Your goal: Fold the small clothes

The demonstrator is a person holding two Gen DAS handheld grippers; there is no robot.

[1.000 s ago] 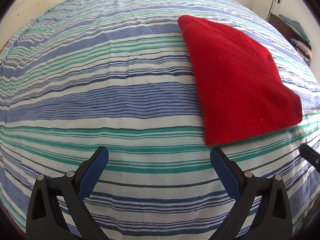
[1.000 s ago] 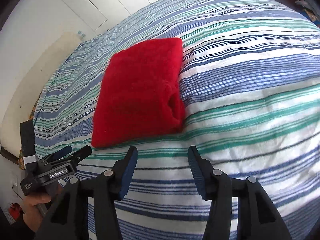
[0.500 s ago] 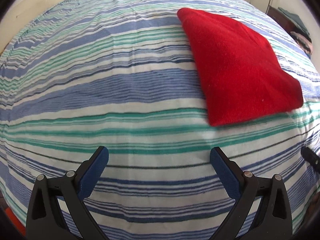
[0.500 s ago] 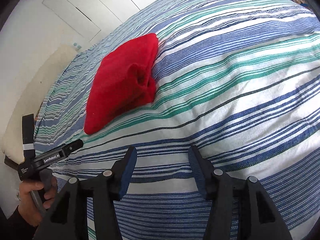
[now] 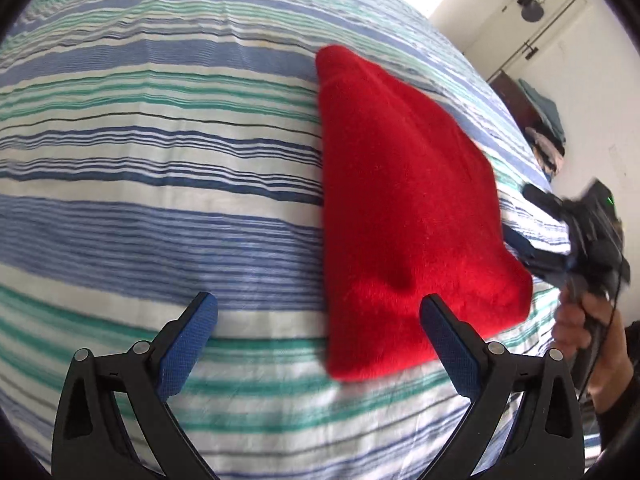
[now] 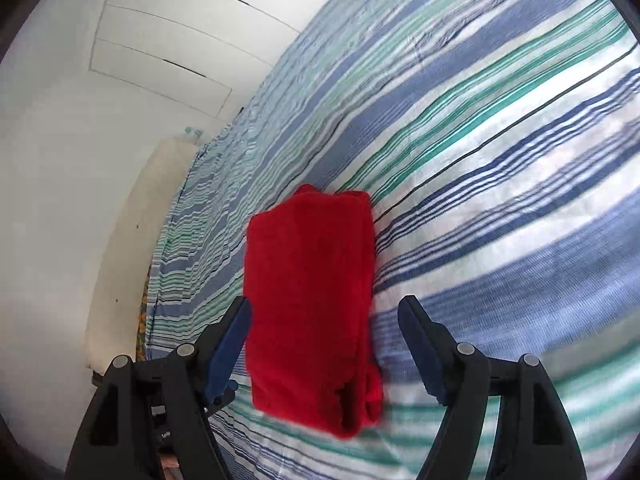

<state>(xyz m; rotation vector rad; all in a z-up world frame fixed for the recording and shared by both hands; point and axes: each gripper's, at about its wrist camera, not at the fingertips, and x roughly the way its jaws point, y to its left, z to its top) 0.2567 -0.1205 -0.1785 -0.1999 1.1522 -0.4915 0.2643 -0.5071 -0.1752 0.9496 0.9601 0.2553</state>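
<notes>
A red garment [image 5: 404,216], folded into a thick rectangle, lies flat on the striped bed sheet [image 5: 160,160]. My left gripper [image 5: 320,320] is open, its jaws wide apart just above the garment's near left corner, touching nothing. My right gripper [image 6: 326,320] is open too, its jaws straddling the near end of the same red garment [image 6: 308,292] without closing on it. The right gripper [image 5: 560,232] also shows in the left wrist view, at the garment's right edge, held by a hand.
The bed's blue, green and white sheet fills both views. A white wardrobe [image 6: 180,40] and a pale headboard [image 6: 120,260] stand behind the bed. A door [image 5: 532,20] and a pile of clothes [image 5: 544,132] are at the far right.
Both grippers have moved in close to the red garment. The right one swung round so the garment's near end now lies between its jaws. Both stayed open.
</notes>
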